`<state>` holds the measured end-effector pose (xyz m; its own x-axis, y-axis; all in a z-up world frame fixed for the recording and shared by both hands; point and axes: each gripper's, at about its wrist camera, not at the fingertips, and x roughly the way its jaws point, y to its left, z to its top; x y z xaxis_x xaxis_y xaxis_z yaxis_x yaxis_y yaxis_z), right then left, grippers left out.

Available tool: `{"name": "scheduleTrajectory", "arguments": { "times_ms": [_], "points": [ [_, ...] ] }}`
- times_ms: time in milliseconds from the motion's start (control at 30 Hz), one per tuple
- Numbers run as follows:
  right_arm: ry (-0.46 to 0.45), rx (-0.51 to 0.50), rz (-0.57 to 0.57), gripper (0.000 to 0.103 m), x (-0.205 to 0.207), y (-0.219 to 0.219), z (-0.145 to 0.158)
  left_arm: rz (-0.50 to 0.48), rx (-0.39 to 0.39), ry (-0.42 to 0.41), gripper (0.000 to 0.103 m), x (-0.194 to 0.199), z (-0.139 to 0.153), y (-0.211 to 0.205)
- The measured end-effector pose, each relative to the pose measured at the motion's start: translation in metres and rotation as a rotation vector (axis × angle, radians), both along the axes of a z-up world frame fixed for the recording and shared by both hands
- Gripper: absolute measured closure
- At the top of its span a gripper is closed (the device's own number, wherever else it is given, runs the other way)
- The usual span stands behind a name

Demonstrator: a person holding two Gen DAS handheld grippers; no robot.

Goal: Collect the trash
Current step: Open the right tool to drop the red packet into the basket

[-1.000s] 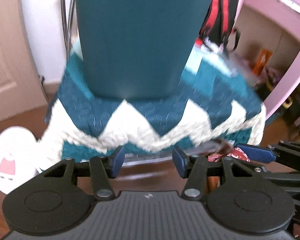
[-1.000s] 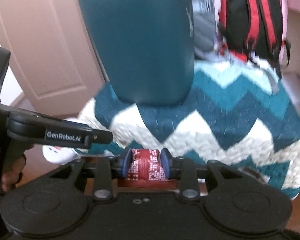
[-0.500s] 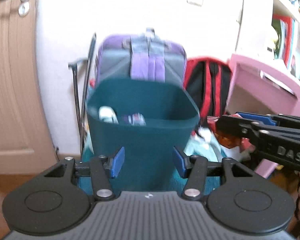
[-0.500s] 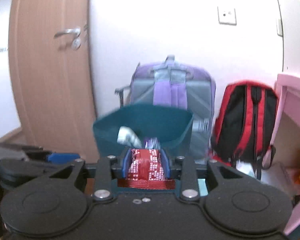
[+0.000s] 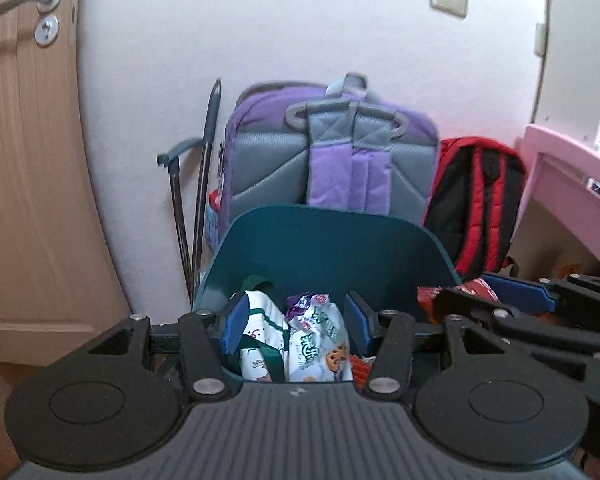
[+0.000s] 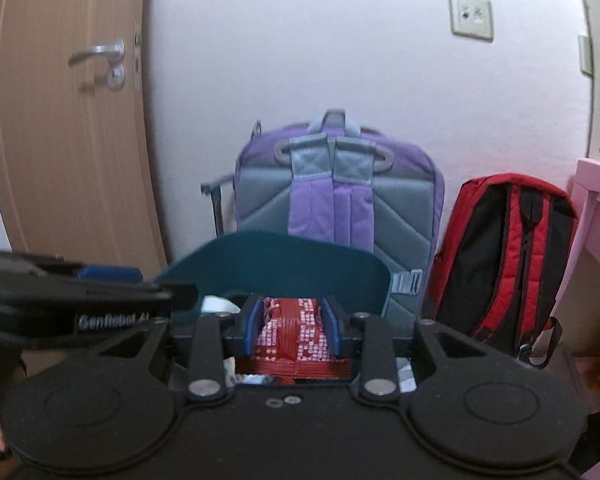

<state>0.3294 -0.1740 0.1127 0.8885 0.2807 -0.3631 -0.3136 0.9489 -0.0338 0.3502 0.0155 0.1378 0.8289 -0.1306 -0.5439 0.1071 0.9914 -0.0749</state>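
Observation:
A dark teal trash bin (image 5: 324, 248) stands in front of me, and it also shows in the right wrist view (image 6: 276, 264). Inside lie white printed wrappers (image 5: 316, 336). My left gripper (image 5: 296, 322) is open and empty, held over the bin's near rim. My right gripper (image 6: 290, 326) is shut on a red and white snack wrapper (image 6: 292, 328) and holds it above the bin opening. The right gripper also shows in the left wrist view (image 5: 488, 296), at the bin's right side with the red wrapper (image 5: 432, 292) in it.
A purple and grey backpack (image 5: 332, 160) stands against the white wall behind the bin. A red and black backpack (image 6: 504, 256) leans to its right. A wooden door (image 5: 28, 160) is on the left. A pink desk (image 5: 572, 200) is on the right.
Both grippers have risen from low beside the bin and the chevron blanket to above the bin's rim. The bin's inside is now in view. The right gripper still holds the red wrapper.

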Motion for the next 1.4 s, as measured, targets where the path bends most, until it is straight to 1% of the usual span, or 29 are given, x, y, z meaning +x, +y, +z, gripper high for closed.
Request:
{"name": "scheduleTrajectory", "arguments": {
  "times_ms": [200,400,667,767,867,1000,1033,1133,1300,1367,1400],
  "points": [
    [0.068,-0.056,0.008,0.072,0.019,0.008,-0.017,0.000,0.023,0.051,0.051,0.024,-0.020,-0.003],
    [0.146,-0.085,0.016,0.072,0.035,0.014,-0.029,0.008,0.049,0.116,0.051,0.049,-0.033,-0.003],
    [0.238,-0.092,0.021,0.071,0.050,0.016,-0.037,-0.038,0.106,0.185,0.051,0.065,-0.046,-0.014],
    [0.239,-0.106,0.028,0.071,0.051,0.019,-0.037,-0.046,0.134,0.185,0.051,0.066,-0.049,-0.019],
    [0.249,-0.096,0.038,0.069,0.051,0.020,-0.038,-0.048,0.129,0.189,0.050,0.066,-0.049,-0.021],
    [0.243,-0.089,0.029,0.067,0.048,0.018,-0.037,-0.045,0.114,0.171,0.045,0.059,-0.045,-0.021],
    [0.241,-0.083,0.028,0.066,0.047,0.017,-0.036,-0.044,0.108,0.167,0.042,0.057,-0.044,-0.019],
    [0.227,-0.054,0.027,0.063,0.040,0.011,-0.032,-0.036,0.103,0.135,0.032,0.047,-0.035,-0.016],
    [0.187,-0.019,0.021,0.059,0.019,-0.002,-0.020,-0.030,0.084,0.074,0.032,0.019,-0.014,-0.009],
    [0.168,0.002,0.017,0.057,0.009,-0.009,-0.014,-0.030,0.073,0.046,0.029,0.005,-0.005,-0.007],
    [0.157,0.014,0.014,0.056,0.003,-0.013,-0.011,-0.029,0.066,0.033,0.024,-0.002,-0.001,-0.006]
  ]
}}
